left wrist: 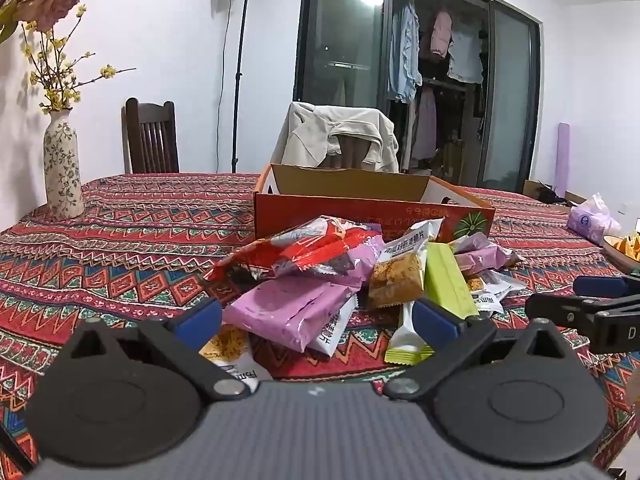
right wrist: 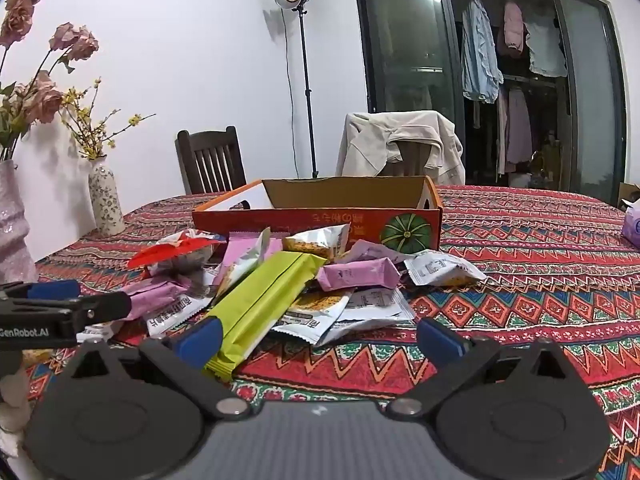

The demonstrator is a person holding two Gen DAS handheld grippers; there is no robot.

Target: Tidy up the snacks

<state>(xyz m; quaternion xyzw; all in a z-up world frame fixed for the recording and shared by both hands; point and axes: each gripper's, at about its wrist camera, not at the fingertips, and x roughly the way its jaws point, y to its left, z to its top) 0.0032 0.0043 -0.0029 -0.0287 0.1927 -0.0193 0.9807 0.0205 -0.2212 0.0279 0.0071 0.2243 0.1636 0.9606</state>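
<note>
**Both grippers wide open at the near edge of the snack pile**

Your left gripper (left wrist: 318, 318) has its jaws spread wide and nothing in them, and a flat purple packet (left wrist: 290, 310) lies right between the tips. Your right gripper (right wrist: 318, 338) is just as open and just as empty, with the near end of the long green bar (right wrist: 260, 304) tucked against its left fingertip (right wrist: 200, 338). That bar is the one to watch: its long axis runs from near-left up to far-right in the right wrist view, slanting across the jaw line instead of sitting square between the fingers. I'd judge the right hand is the closer one to it, but you'd want to shift left and turn the wrist so the fingers close across the bar's narrow width. Beyond the bar the rest of the snack pile (right wrist: 312, 280) lies heaped on the patterned tablecloth (right wrist: 520, 280). Just behind it, farther away, stands the open orange cardboard box (right wrist: 320, 220), looking empty from here.
</note>
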